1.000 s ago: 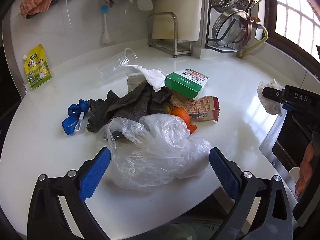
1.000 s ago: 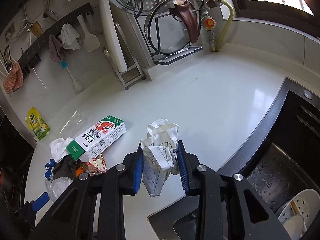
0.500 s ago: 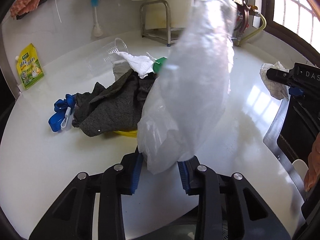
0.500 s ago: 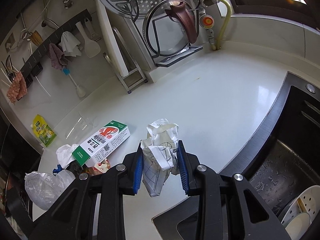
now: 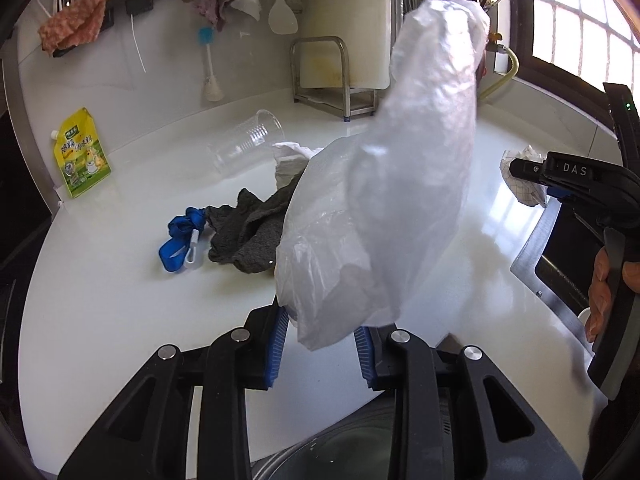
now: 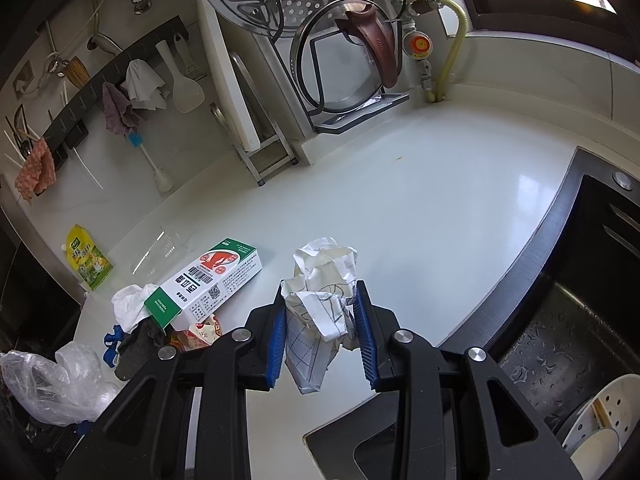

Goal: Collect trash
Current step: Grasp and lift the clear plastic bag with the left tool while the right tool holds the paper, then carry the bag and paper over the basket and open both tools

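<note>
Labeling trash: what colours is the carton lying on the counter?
White with green ends and a red graphic; the carton shows best in the right wrist view.

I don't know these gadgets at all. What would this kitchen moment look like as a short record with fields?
setting: white kitchen counter beside a dark sink
left gripper: closed on a clear plastic bag, bag lifted off the counter
right gripper: closed on a crumpled paper wad
on the counter: green and white carton, tipped clear plastic cup, grey cloth, blue strap, yellow pouch
task state: two pieces of trash in hand, more left on the counter
</note>
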